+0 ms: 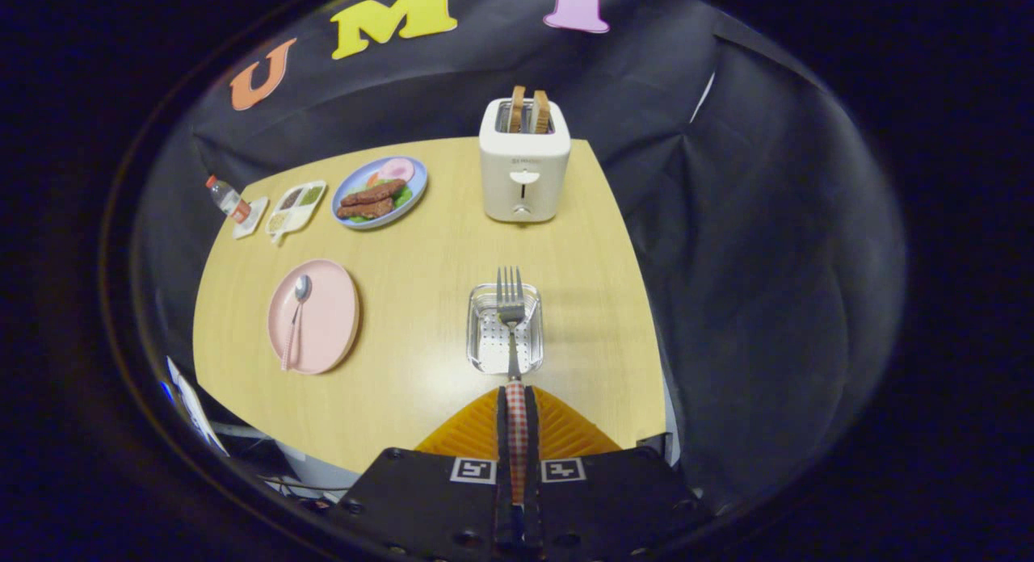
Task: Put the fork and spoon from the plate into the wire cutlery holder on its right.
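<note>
The gripper (517,400) is closed tight on the checked handle of the fork (510,304), whose long axis runs straight ahead, tines forward, directly over the wire cutlery holder (505,360). The spoon (296,320) lies on the pink plate (331,336), well off to the holder's left.

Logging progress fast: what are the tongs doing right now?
Tongs: closed on the fork by its checked handle, tines over the wire cutlery holder.
</note>
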Motion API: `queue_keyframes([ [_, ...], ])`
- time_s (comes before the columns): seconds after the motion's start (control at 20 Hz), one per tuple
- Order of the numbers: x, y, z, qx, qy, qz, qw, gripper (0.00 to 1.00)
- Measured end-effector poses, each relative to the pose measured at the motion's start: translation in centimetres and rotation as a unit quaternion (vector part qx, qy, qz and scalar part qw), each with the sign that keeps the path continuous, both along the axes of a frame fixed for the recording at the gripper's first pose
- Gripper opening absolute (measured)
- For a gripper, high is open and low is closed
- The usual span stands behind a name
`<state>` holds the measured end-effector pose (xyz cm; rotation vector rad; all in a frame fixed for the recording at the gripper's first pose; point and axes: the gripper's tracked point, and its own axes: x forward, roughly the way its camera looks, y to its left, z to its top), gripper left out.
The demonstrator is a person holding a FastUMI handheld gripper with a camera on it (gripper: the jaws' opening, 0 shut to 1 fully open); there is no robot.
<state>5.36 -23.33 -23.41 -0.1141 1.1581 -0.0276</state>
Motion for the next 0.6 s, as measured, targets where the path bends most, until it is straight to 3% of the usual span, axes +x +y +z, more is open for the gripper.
queue_keyframes([
  [0.15, -0.2, 0.0, -1.0, -0.002, 0.06, 0.005, 0.998, 0.05],
  [0.4, -0.2, 0.0, -3.1, 0.019, 0.158, -0.028, 0.987, 0.05],
  [0.6, 1.4, -0.5, -4.2, 0.02, 0.186, -0.03, 0.982, 0.08],
])
